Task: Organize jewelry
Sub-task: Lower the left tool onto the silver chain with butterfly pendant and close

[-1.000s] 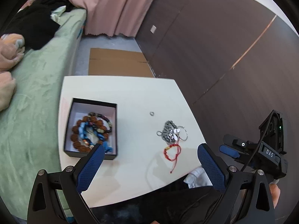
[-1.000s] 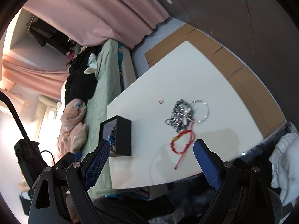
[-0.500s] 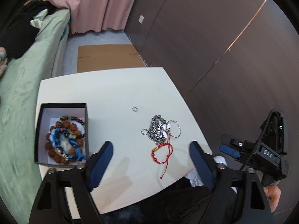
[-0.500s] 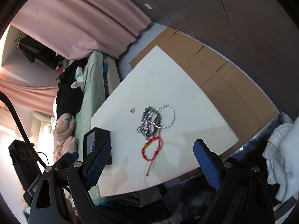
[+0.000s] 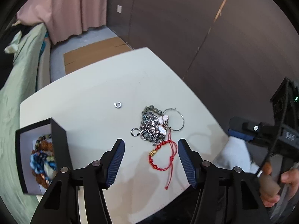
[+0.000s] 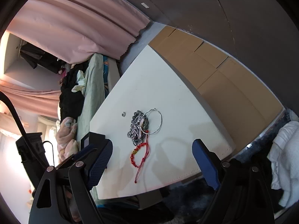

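Note:
On the white table (image 5: 97, 85) lies a red cord bracelet (image 5: 162, 156) with a gold bead. A tangle of silver chains (image 5: 151, 128) with a pale butterfly charm and a thin wire hoop (image 5: 177, 120) lies just beyond it. A small silver ring (image 5: 118, 104) sits apart, further back. My left gripper (image 5: 151, 155) hovers over the red bracelet, its jaws closing, pads clear of it. At the left stands a black box (image 5: 59, 143) holding several bead bracelets. My right gripper (image 6: 152, 155) stands open above the red bracelet (image 6: 139, 155) and chains (image 6: 137, 128).
A green-covered bed (image 5: 16, 85) runs along the table's left side. Flat cardboard (image 5: 93, 52) lies on the floor beyond the table, with a dark wall and pink curtain (image 5: 74, 9) behind. White cloth (image 6: 284, 160) lies on the floor at right. A hand (image 5: 271, 183) grips the right tool.
My left gripper has moved right and down from near the box to over the red bracelet, its jaws narrowing. My right gripper has sunk closer to the table, jaws still wide.

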Motion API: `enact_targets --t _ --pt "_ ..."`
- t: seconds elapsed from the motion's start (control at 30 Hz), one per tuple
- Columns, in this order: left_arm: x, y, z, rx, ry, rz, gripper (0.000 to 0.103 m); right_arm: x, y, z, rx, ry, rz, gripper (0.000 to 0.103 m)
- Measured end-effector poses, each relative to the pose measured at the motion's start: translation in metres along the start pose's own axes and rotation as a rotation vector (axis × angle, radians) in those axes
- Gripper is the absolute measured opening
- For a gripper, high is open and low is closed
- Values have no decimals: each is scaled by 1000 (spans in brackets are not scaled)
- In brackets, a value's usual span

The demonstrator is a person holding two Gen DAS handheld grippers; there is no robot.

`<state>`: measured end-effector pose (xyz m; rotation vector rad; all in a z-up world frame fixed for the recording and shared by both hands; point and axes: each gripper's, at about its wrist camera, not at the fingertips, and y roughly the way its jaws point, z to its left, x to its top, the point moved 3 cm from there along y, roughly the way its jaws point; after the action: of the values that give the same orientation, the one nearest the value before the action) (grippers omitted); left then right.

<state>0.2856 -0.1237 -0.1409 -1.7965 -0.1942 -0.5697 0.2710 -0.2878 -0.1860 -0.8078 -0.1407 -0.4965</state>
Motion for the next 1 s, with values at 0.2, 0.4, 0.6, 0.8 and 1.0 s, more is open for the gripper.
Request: enact_targets --t 0.2,0.4,0.6,0.8,1.0 --pt "1 32 -11 49 91 66 46 1 6 -5 23 -29 -5 87" --pt "5 52 -13 81 142 102 39 1 11 -4 47 -72 -15 83" --pt "11 66 -14 108 183 127 36 2 12 -9 85 -74 -44 82" --pt "12 77 -16 135 230 142 36 8 6 -19 58 -58 -84 82" --pt "15 80 -12 148 263 149 30 10 2 -31 81 -6 -89 82"
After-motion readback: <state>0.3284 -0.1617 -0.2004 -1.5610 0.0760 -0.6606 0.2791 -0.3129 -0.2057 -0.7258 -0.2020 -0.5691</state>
